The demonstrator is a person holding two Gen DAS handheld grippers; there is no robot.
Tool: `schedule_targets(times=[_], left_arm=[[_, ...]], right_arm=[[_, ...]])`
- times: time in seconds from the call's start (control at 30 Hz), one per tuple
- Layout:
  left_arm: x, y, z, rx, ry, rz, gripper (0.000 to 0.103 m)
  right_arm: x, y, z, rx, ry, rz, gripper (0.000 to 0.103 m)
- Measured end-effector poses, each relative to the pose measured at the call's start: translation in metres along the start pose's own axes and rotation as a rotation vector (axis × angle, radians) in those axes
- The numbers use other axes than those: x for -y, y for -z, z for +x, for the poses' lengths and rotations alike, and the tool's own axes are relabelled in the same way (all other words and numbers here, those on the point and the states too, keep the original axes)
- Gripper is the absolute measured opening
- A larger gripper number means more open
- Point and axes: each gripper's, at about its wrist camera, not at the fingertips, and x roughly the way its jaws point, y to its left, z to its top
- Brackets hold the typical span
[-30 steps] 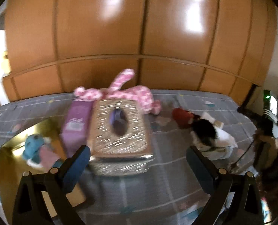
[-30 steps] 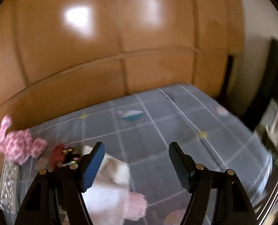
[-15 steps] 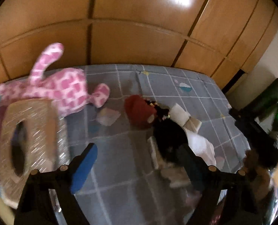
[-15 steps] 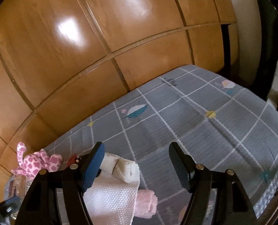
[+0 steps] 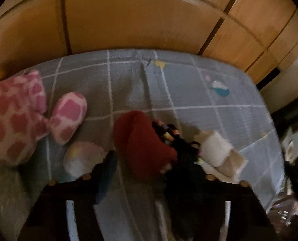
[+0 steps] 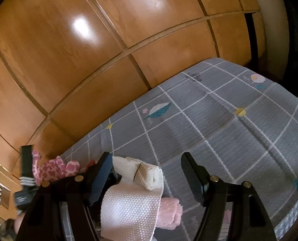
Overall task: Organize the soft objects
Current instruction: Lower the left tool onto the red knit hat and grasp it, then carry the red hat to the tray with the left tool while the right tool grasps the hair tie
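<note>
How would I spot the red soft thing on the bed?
Start at the grey checked bedspread below the wooden wardrobe. Right of the pink spotted plush sits the dark red soft item, the only plain red piece, against black fabric.

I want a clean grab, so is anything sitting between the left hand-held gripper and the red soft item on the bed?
Nothing visible does. The red soft item lies just ahead of the closing left hand-held gripper; a dark item presses against its right side.

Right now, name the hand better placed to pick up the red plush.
Left. Its closing tongs hover over the red plush, not yet gripping. The right tongs stand open above the white towel.
</note>
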Motion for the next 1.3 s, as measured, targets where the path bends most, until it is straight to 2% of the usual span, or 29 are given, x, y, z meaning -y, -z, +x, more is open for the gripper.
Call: schedule_targets(times=[0.07,0.17,0.27,0.33,0.5,0.57,0.6,0.73,0.83,0.97,1.1,1.13,1.2,1.3], left_arm=[[0.0,-0.002,0.013,-0.026,-0.005,0.028,0.056],[0.005,-0.002,0.023,-0.024,0.009,0.077,0.055],[0.009,-0.002,0.031,-0.027,0.007,0.098,0.038],[0.01,-0.001,0.028,-0.015,0.019,0.103,0.034],[-0.003,0.005,0.005,0.019,0.096,0.046,0.034],[-0.009,0.007,-0.007,0.038,0.104,0.026,0.034],[-0.009,0.007,-0.009,0.043,0.102,0.024,0.034],[-0.012,0.015,-0.021,0.054,0.069,0.045,0.034],[-0.013,0.022,-0.026,0.049,0.075,0.043,0.034],[-0.007,0.038,-0.039,0.062,0.089,0.059,0.034],[-0.005,0.063,-0.045,0.076,0.052,0.096,0.034],[-0.007,0.069,-0.045,0.072,0.054,0.092,0.034],[-0.01,0.078,-0.047,0.07,0.048,0.095,0.034],[-0.014,0.088,-0.048,0.071,0.024,0.109,0.034]], right_arm=[[0.001,0.0,0.001,-0.006,-0.004,0.007,0.072],[0.003,0.0,0.003,-0.014,-0.006,0.021,0.072],[0.002,0.0,0.005,-0.023,-0.008,0.021,0.072],[0.001,0.001,0.004,-0.019,-0.01,0.014,0.072],[-0.002,0.002,0.005,-0.03,-0.018,-0.01,0.072],[-0.005,0.003,0.006,-0.035,-0.016,-0.026,0.071],[-0.008,0.004,0.007,-0.04,-0.019,-0.038,0.067],[-0.016,0.007,0.012,-0.072,-0.021,-0.082,0.067],[-0.018,0.009,0.014,-0.081,-0.02,-0.099,0.067],[-0.022,0.013,0.02,-0.126,-0.036,-0.113,0.067],[-0.032,0.018,0.023,-0.155,-0.047,-0.163,0.067],[-0.034,0.019,0.025,-0.167,-0.051,-0.172,0.066],[-0.042,0.023,0.033,-0.218,-0.065,-0.198,0.056],[-0.054,0.026,0.046,-0.289,-0.074,-0.228,0.048]])
